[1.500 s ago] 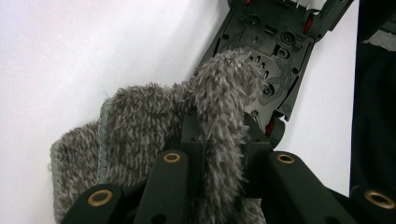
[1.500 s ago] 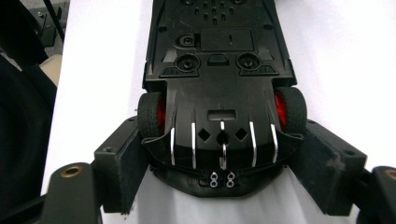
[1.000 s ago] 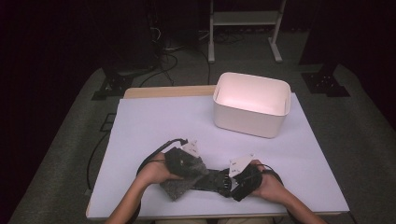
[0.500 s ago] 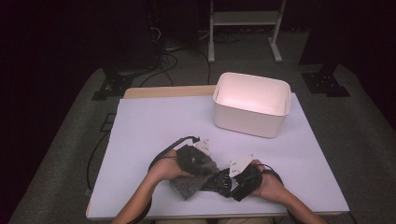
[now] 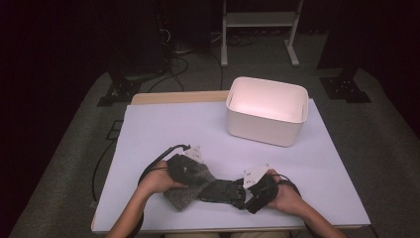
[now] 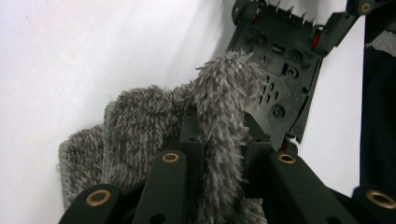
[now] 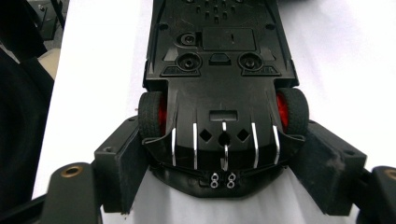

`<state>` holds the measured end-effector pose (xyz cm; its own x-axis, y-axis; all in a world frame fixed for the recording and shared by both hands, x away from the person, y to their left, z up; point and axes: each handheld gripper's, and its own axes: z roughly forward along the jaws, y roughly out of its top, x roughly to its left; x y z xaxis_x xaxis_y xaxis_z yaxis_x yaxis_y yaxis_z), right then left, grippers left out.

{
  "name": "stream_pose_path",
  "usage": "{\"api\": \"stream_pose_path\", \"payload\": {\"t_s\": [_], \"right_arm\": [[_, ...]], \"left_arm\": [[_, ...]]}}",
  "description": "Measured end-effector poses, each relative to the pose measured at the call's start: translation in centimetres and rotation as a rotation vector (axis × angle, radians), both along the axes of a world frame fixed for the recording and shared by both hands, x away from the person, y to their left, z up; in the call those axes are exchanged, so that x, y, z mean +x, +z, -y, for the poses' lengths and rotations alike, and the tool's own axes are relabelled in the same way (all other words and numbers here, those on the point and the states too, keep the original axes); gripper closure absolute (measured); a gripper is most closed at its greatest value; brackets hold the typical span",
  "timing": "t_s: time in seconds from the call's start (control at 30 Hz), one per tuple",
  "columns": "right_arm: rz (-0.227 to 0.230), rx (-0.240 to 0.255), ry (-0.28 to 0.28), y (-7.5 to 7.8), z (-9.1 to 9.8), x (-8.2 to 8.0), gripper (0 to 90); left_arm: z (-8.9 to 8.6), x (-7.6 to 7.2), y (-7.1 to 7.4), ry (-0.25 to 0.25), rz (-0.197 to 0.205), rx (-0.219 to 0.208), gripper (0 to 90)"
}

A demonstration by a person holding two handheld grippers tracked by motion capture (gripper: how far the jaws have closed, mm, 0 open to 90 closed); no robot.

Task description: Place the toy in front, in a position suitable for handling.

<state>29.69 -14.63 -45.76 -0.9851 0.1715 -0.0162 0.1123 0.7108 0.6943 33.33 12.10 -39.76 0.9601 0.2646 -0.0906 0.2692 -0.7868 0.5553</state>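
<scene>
Left to right in the high view. Left gripper [image 5: 190, 171]: jaws closed on a fold of the grey fuzzy cloth [image 5: 185, 191]; its own view shows the cloth [image 6: 219, 121] pinched between the two black jaws, the rest lying flat on the white table [image 5: 163, 129]. Compared with a second ago, the left hand [image 5: 156, 179] has swung the gripper across the table toward the middle, so the pinched end of the cloth now lies up against the underside of the toy car [image 5: 220, 191] rather than beside it; the lower corner of the cloth has stayed on the table near the front edge. Toy car: upside down, near the front edge of the table between the two hands, chassis [image 6: 280, 74] facing up. Right gripper [image 5: 250, 191]: position unchanged, jaws spread wide and clamped on the car's tail just behind the rear wheels, pads pressing both flanks [image 7: 224, 93]. Right hand [image 5: 282, 193] steady behind it. White bin [image 5: 265, 126] at the far right of the table, well apart from the work, nothing seen inside. Judgement: the work in hand looks like wiping the car's underside with the cloth while the right gripper braces it; the shift puts cloth at the chassis, so the wiping stroke is under way or about to start. Risk: the cloth fold is small and could slip out of the pinch.
</scene>
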Motion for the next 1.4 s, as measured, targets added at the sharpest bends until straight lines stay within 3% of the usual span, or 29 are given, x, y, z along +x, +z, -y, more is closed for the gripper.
{"api": "stream_pose_path", "payload": {"t_s": [0.43,0.73,0.9,1.4], "right_arm": [[0.009,-0.004,0.003,0.0,-0.1,0.0,23.1],[-0.008,0.002,-0.002,0.0,-0.1,0.1,22.9],[-0.004,-0.004,-0.01,0.0,-0.1,0.0,22.5],[-0.03,0.01,-0.014,0.1,0.7,0.0,22.7]], "left_arm": [[1.0,-0.2,-0.1,-0.022,-0.001,0.007,75.8],[4.4,-0.9,-0.1,-0.107,-0.004,0.008,75.0],[5.9,-1.7,0.1,-0.152,0.014,0.039,74.6],[5.1,-1.6,-0.1,-0.125,-0.01,0.038,74.9]]}}
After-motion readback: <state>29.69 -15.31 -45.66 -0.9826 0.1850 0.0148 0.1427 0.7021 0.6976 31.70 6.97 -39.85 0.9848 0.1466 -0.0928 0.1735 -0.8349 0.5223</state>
